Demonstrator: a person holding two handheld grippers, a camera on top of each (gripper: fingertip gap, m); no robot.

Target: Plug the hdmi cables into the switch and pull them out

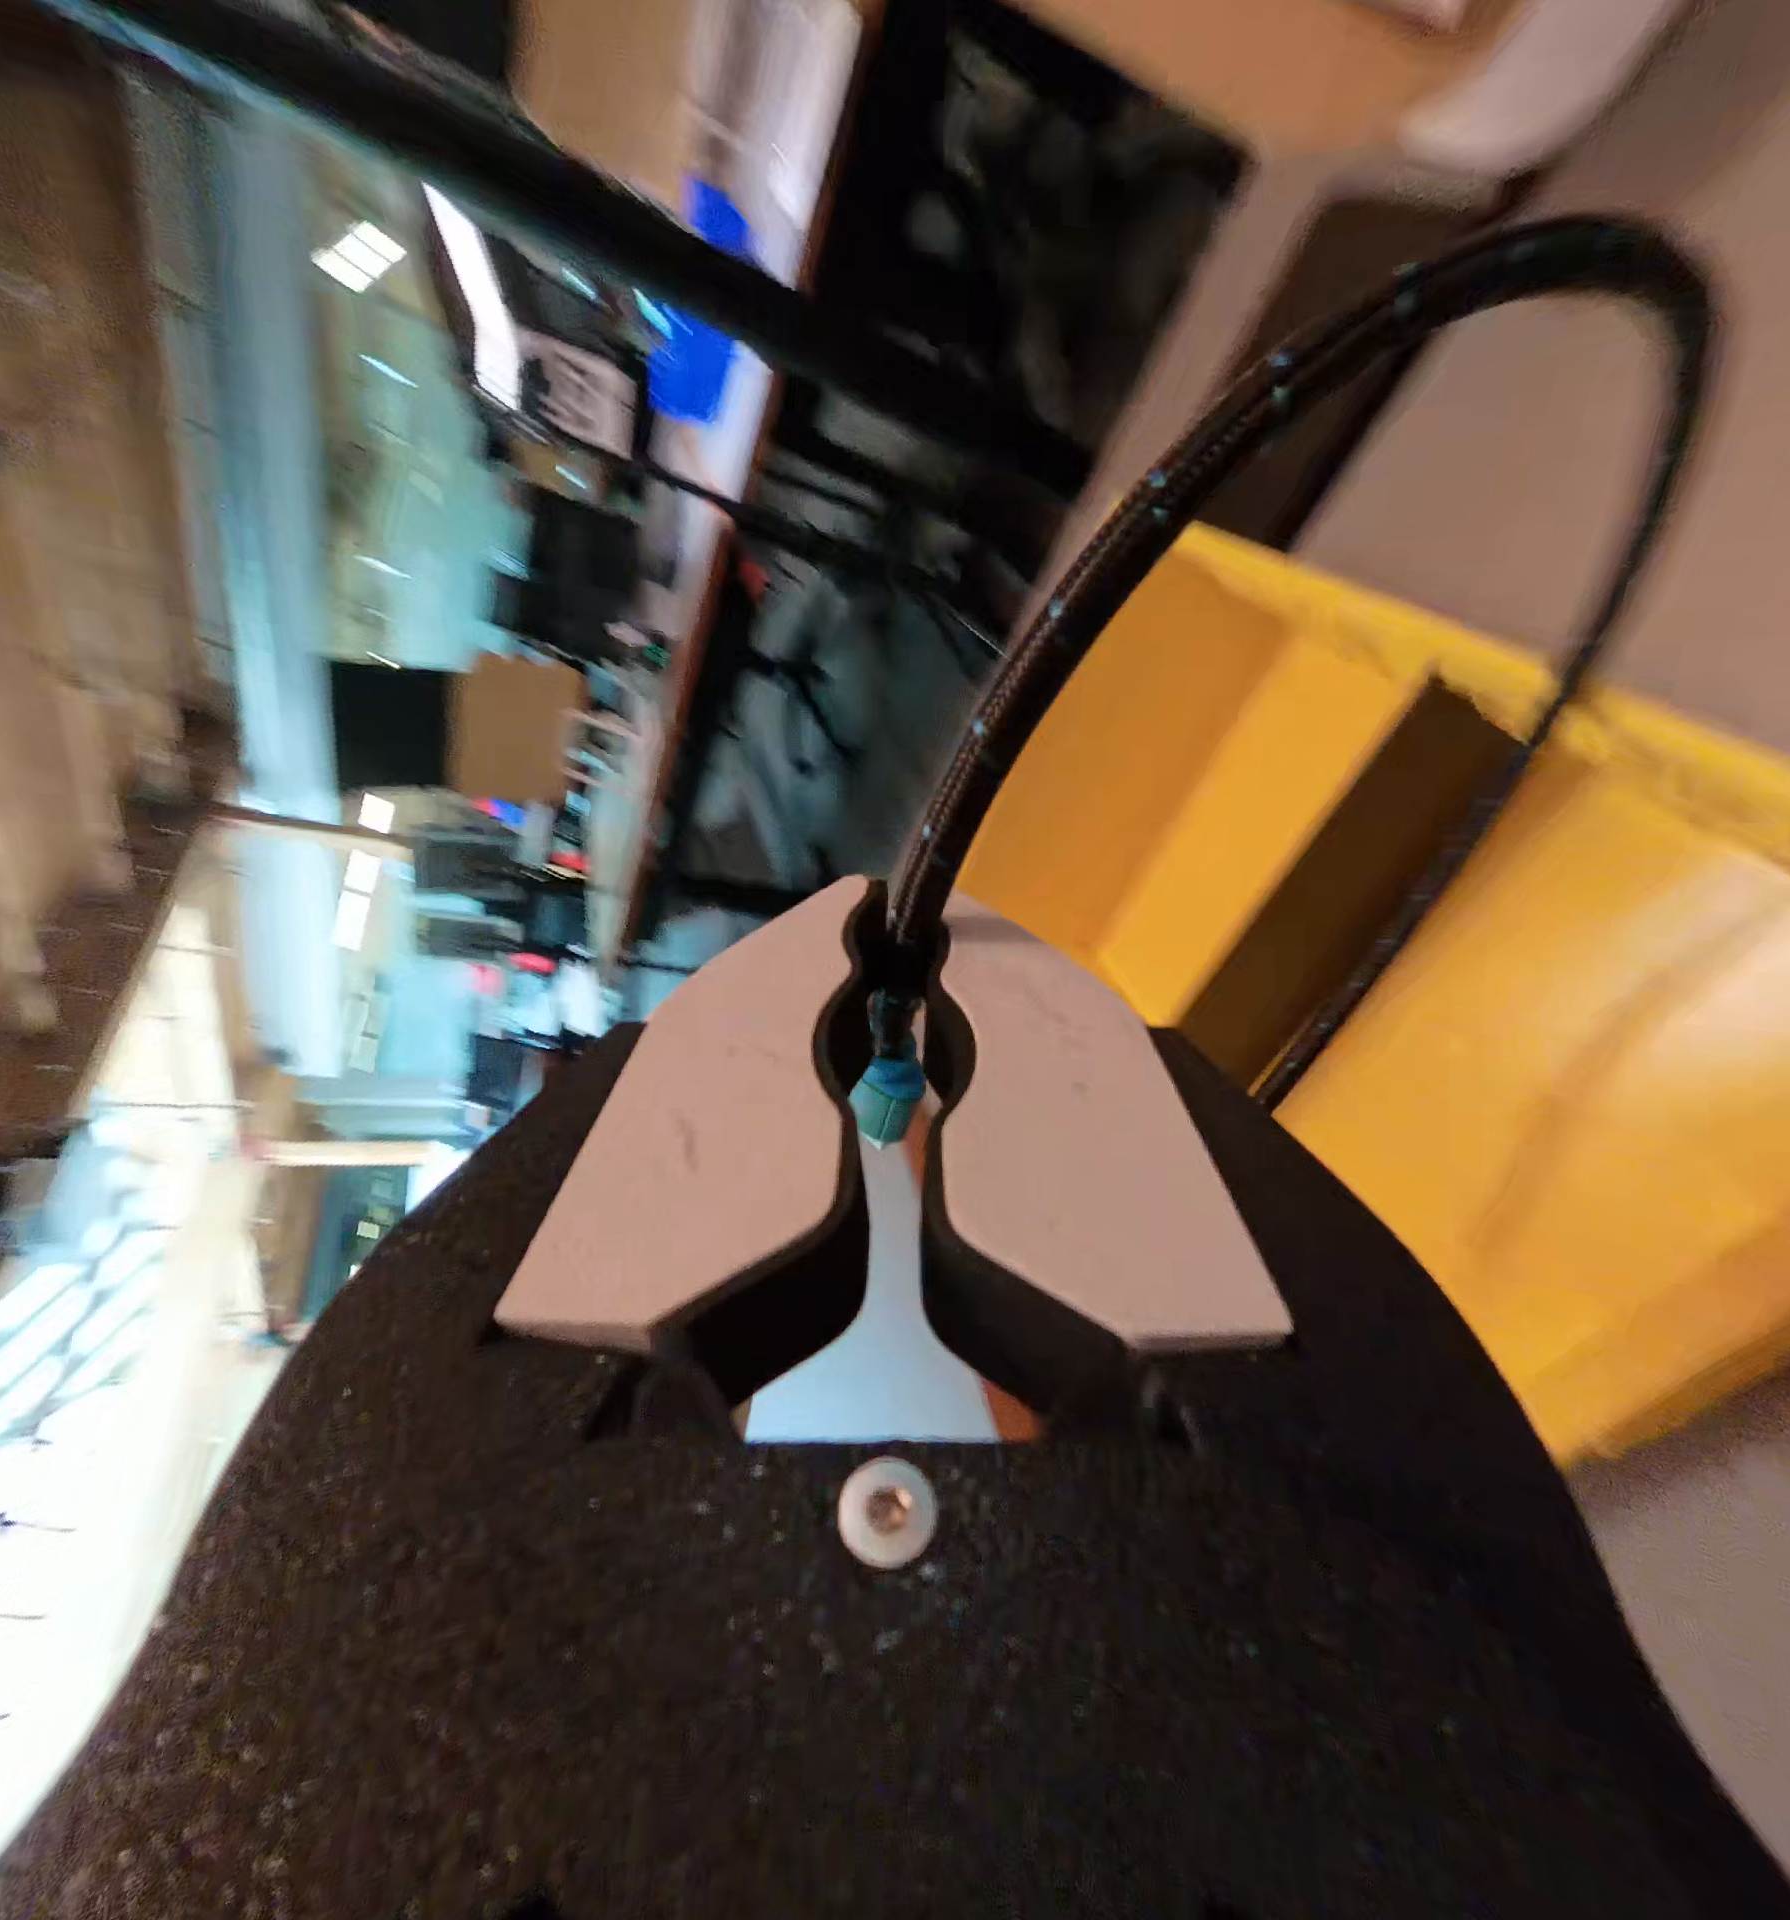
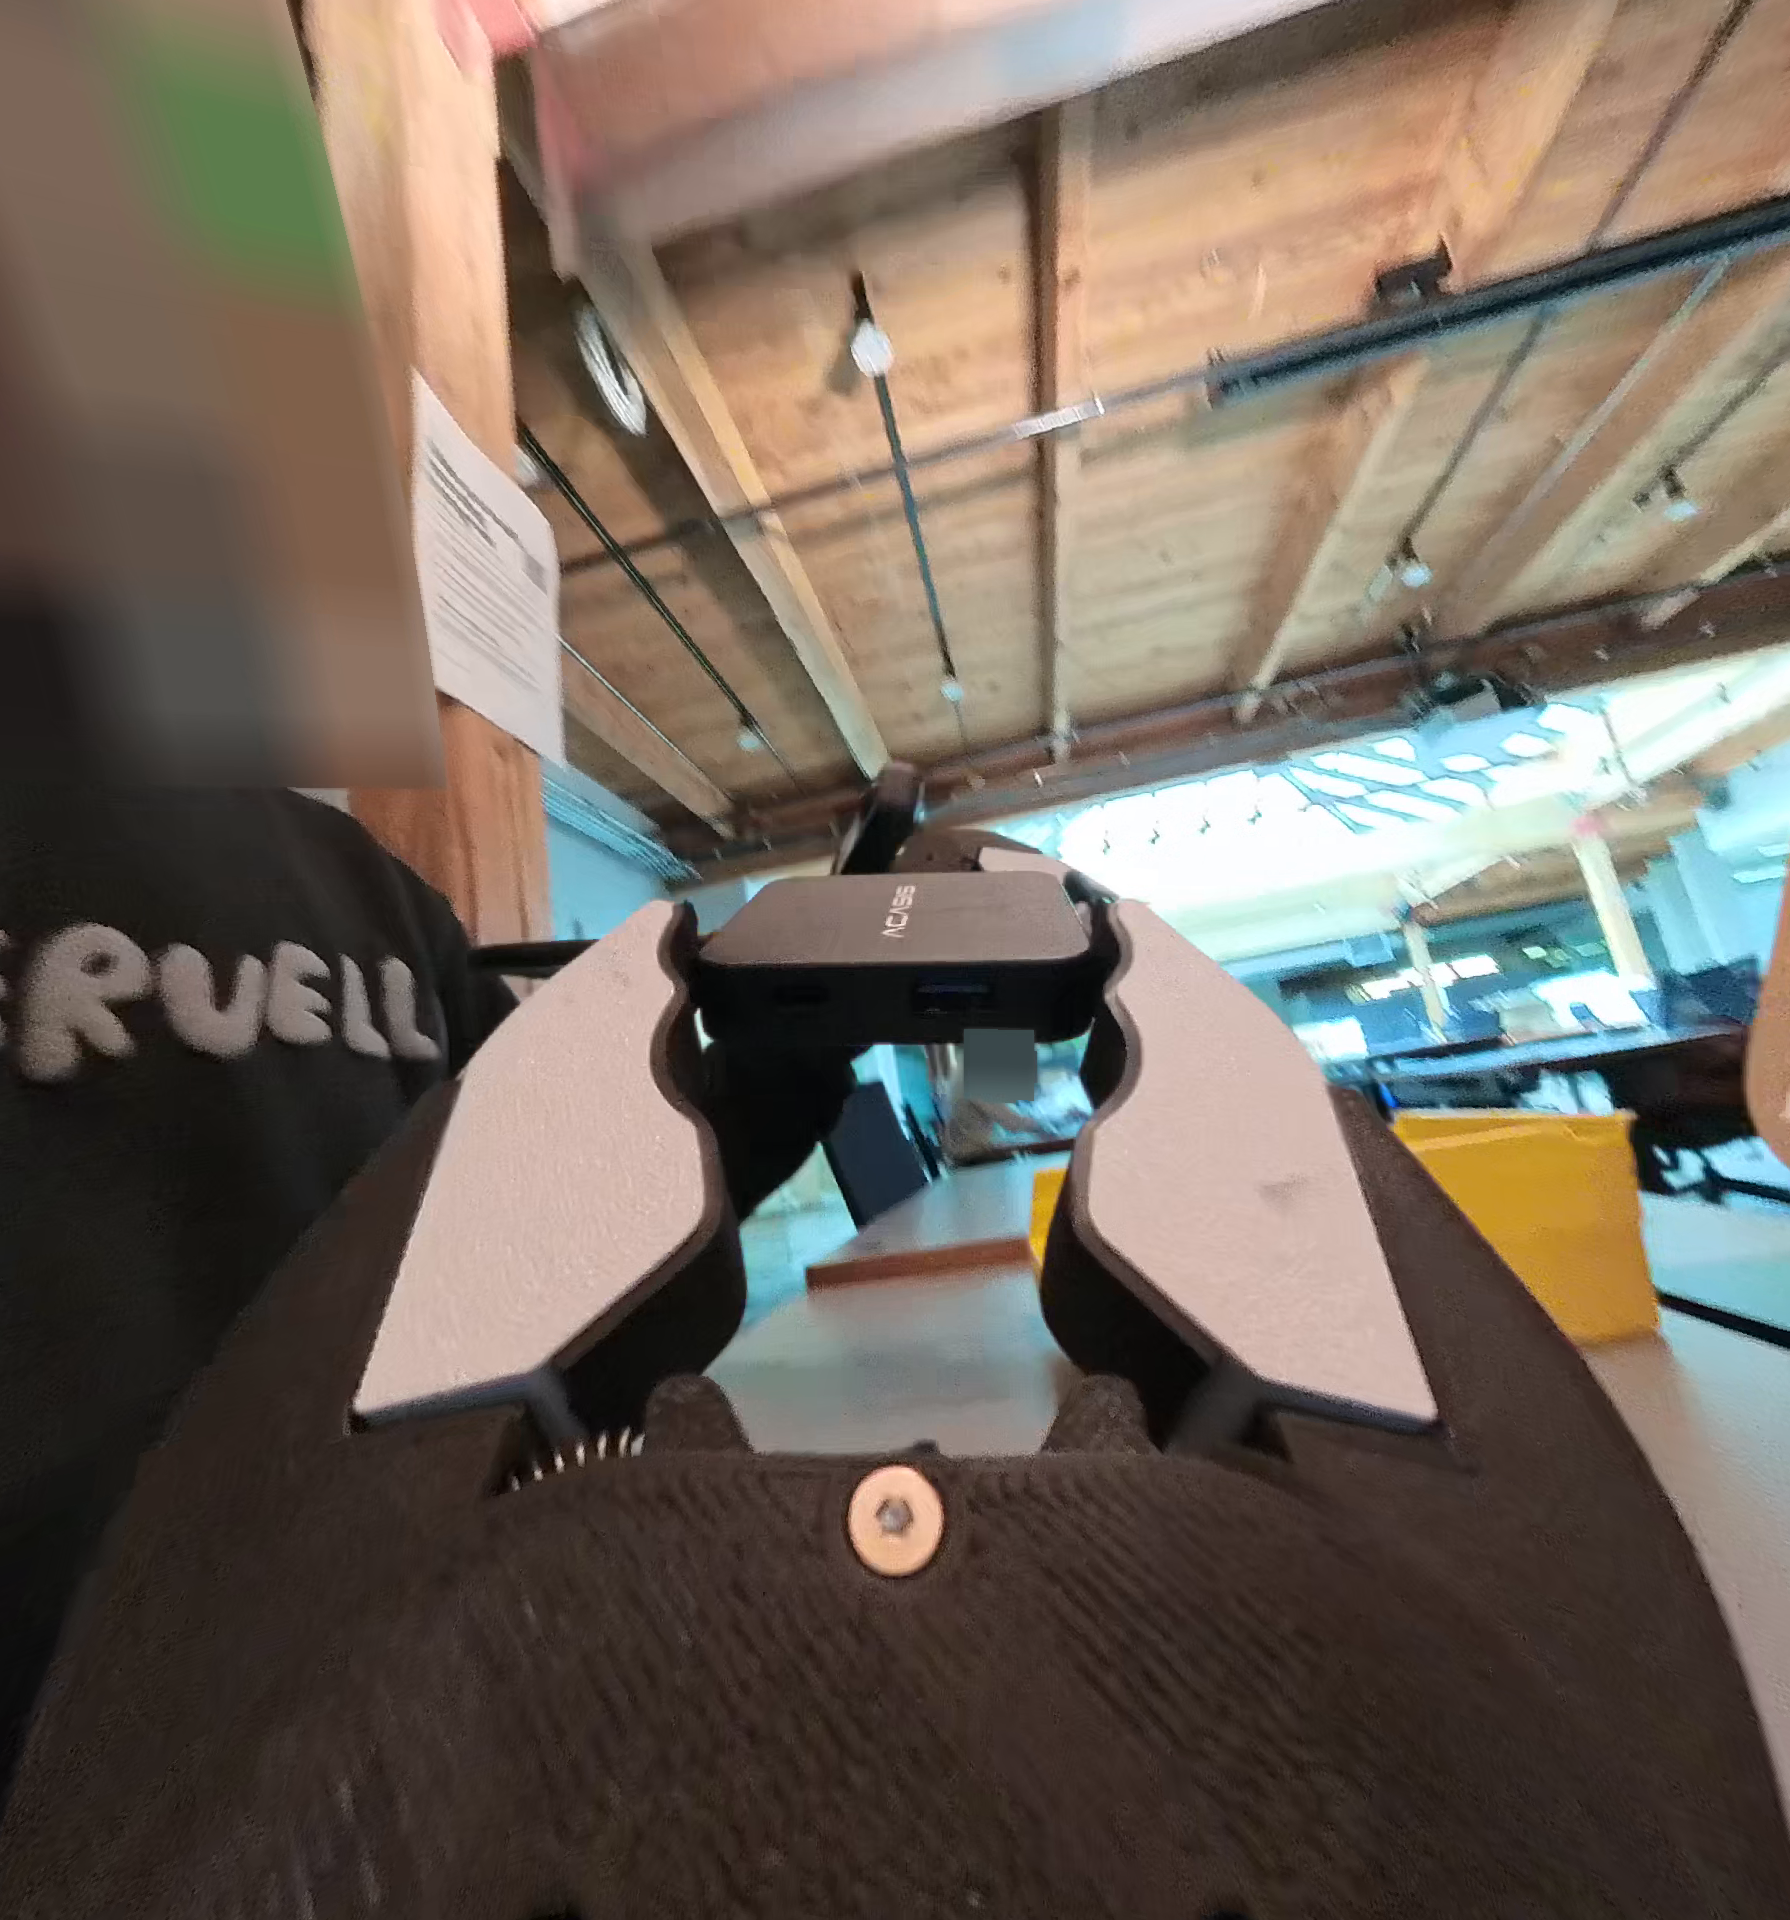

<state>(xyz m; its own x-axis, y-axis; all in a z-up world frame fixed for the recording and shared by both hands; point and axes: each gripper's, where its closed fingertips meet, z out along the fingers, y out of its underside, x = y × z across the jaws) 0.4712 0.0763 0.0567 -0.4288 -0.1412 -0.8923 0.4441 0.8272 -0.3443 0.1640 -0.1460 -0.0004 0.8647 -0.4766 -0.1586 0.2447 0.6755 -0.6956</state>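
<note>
In the left wrist view my left gripper (image 1: 896, 935) is shut on a black braided HDMI cable (image 1: 1067, 613). The cable arches up and right, then drops toward a yellow bin (image 1: 1493, 1039). A small teal end piece (image 1: 886, 1096) of the cable sits between the fingers, pointing back at the camera. In the right wrist view my right gripper (image 2: 896, 935) is shut on the switch (image 2: 891, 951), a small dark grey box held level in the air. Its near side shows two ports. A black connector (image 2: 886, 821) sticks up behind the switch.
A person in a dark top (image 2: 143, 1091) stands close at the left of the right wrist view. A yellow bin (image 2: 1535, 1216) stands on a white table (image 2: 1753, 1455). A wooden post (image 2: 434, 312) and beamed ceiling lie beyond. The left wrist view is tilted and blurred.
</note>
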